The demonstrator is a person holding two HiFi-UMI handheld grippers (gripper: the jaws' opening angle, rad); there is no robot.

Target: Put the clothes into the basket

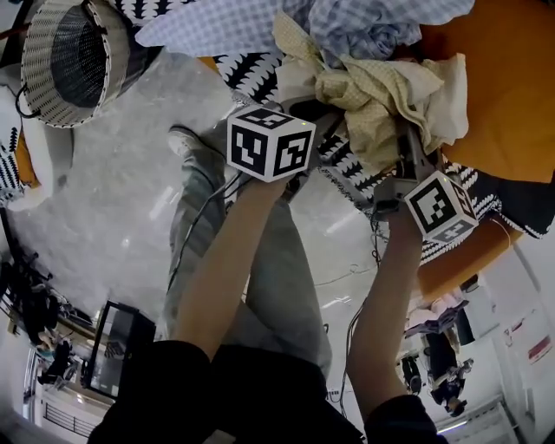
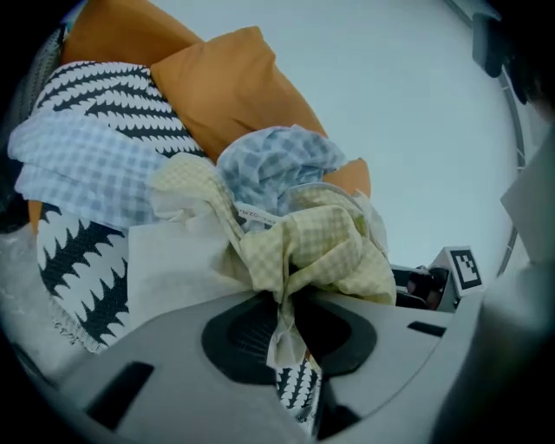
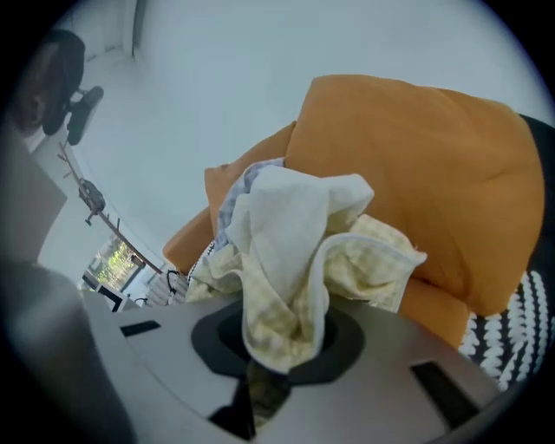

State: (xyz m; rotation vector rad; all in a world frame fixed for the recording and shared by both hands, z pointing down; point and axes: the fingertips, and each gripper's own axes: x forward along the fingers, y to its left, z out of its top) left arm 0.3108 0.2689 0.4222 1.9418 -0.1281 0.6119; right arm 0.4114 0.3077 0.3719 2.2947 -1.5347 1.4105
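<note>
One pale, glossy floor (image 1: 104, 199) fills most of the head view, marbled grey, with thin cables (image 1: 351, 277) trailing over it. A plain pale wall (image 2: 416, 104) backs the gripper views. On the right stands one couch with two orange cushions (image 2: 230, 91), and one black-and-white zigzag throw (image 1: 260, 69) is draped over its seat. One woven basket (image 1: 39, 61) sits on the floor at the upper left of the head view, its dark mouth turned toward the camera, well apart from the couch. Three clothes lie heaped on the throw: one pale blue check cloth (image 1: 217, 26), one darker blue check cloth (image 1: 373, 22) and one yellow cloth (image 1: 373, 91) with a white underside, which lies below the blue ones and nearest the grippers. None of them is in the basket. Two bare forearms reach from dark sleeves toward the heap, each bearing a marker cube. The left gripper (image 2: 290, 338) has its jaws closed on a thin fold of the yellow cloth, which bunches up just above them. The right gripper (image 3: 277, 347) is likewise clamped on a thicker wad of the same cloth, its white side folded over the top.
</note>
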